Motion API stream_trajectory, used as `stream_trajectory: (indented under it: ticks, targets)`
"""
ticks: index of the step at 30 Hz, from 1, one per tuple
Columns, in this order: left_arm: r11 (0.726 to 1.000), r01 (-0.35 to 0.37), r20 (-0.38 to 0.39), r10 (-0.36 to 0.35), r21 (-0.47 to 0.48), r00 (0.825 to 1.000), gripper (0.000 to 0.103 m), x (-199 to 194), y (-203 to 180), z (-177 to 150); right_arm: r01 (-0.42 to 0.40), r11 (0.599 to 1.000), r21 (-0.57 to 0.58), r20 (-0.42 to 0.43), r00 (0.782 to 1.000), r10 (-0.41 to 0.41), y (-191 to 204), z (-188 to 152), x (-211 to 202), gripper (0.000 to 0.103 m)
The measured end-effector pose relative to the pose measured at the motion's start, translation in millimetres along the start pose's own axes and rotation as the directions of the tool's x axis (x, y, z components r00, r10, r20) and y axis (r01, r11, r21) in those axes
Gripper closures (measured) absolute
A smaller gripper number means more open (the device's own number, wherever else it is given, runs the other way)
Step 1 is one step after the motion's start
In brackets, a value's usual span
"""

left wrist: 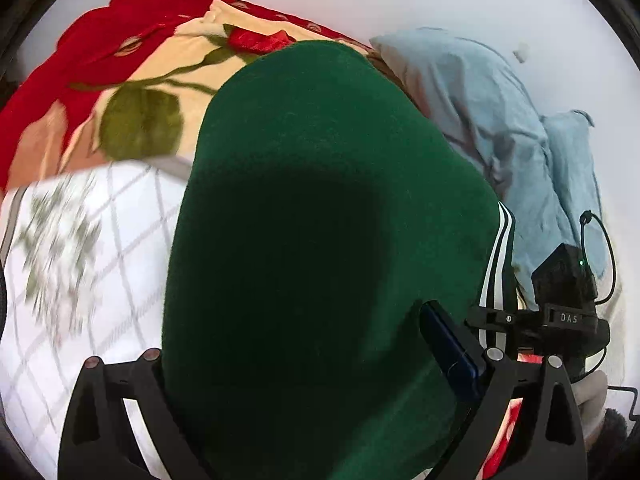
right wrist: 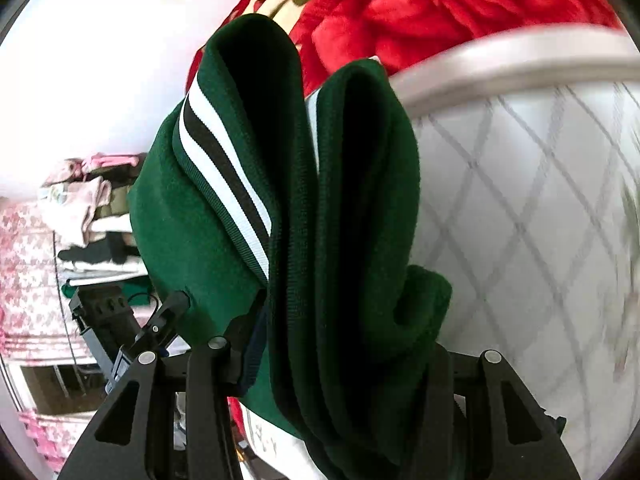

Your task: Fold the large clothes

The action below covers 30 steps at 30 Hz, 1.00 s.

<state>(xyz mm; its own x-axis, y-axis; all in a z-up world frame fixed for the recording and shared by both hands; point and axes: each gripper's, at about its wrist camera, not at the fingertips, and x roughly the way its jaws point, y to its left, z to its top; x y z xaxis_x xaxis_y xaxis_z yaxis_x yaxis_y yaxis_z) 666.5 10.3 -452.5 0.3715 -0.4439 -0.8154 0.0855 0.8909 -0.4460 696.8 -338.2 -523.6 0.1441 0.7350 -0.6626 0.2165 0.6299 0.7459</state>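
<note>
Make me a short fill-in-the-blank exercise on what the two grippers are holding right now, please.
1. Both grippers are shut on one dark ____ garment.
2. The right gripper holds it bunched in several ____.
3. Its ribbed trim carries white and ____ stripes.
4. The blanket beyond the left gripper shows a red ____ on cream.

Missing words: green; folds; black; rose

A bedroom — rose blanket (left wrist: 132, 76), blue pillows (left wrist: 480, 112), stacked clothes (right wrist: 96, 224)
</note>
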Motion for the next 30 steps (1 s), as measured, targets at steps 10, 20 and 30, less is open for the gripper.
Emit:
stream_trajectory:
  ticks: [10, 20, 30]
  targets:
    - [0.99, -0.126, -0.108, 0.133, 0.067, 0.985, 0.005, 104.3, 36.9, 57.7, 0.121, 0.993, 0.016, -0.045, 0.992, -0.12, -25.5, 124.8, 61.1, 0.053]
    - [0.951, -0.297, -0.031, 0.301, 0.086, 0.953, 0.004, 61.6, 20.6, 42.1, 0.506, 0.857, -0.094, 0.137, 0.86, -0.492, 29.6, 75.8, 45.6, 0.024]
    - [0.877, -0.47, 0.123, 0.458, 0.097, 0.88, 0.001, -52.3, -39.6, -17.2, 0.752, 0.644, -0.142, 0.312, 0.651, -0.692, 119.0, -60.7, 6.5, 0.0]
